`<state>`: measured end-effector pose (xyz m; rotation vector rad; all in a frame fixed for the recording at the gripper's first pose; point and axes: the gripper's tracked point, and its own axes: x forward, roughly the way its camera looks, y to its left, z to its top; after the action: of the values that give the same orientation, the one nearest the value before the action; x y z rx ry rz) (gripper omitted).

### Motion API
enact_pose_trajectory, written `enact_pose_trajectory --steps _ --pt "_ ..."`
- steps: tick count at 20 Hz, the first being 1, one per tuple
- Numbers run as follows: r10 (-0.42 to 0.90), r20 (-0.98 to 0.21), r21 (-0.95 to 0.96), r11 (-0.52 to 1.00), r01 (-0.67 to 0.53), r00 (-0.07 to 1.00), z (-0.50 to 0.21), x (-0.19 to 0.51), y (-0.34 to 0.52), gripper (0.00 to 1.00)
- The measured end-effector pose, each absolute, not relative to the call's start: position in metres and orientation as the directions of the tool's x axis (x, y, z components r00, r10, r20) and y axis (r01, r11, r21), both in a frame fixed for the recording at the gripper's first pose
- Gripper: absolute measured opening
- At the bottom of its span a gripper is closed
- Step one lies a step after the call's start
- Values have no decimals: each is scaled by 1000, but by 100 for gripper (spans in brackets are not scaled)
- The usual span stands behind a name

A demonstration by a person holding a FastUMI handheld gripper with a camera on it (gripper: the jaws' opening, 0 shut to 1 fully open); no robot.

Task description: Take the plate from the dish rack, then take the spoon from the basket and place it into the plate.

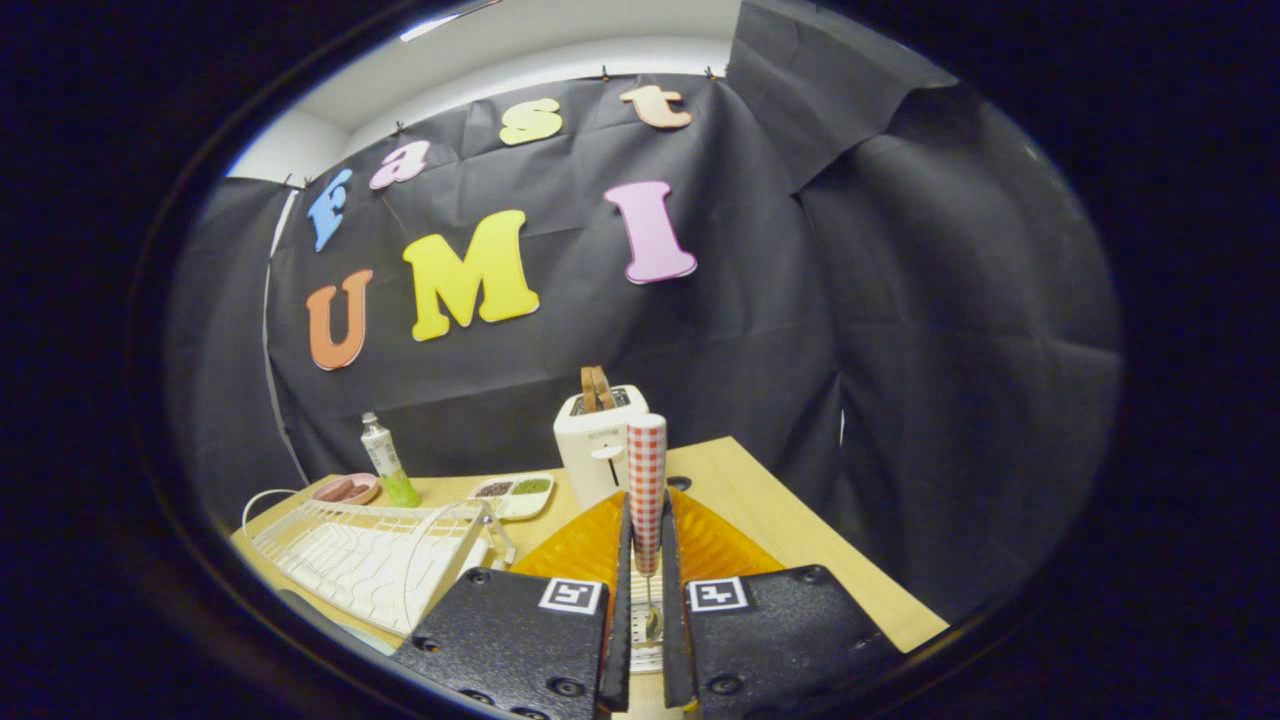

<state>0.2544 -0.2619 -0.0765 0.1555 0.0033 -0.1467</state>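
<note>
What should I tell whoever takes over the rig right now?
Hand-held gripper: shut on the spoon, held upright by its checkered handle, bowl down between the fingers.
Plate: orange, on the table just ahead of the fingers, in front of the toaster.
Dish rack: beside the plate, holds no plate.
Done: plate out, spoon picked up.
Left: lower the spoon into the plate and release.

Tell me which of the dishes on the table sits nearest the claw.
The orange plate, lying right behind the claw, which is shut on the spoon. The pink bowl and the divided white dish sit farther back, beyond the dish rack.
</note>
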Motion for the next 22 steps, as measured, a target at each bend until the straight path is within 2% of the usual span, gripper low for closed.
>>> enact_pose_trajectory --steps 8,13,16,22 --pt "-115 114 40 993 112 987 -7 184 -195 18" --pt "-59 146 20 998 57 987 3 143 -129 18" --pt "-21 129 60 998 14 991 -7 126 -86 18" --pt "121 9 112 986 -122 993 -65 114 8 18"
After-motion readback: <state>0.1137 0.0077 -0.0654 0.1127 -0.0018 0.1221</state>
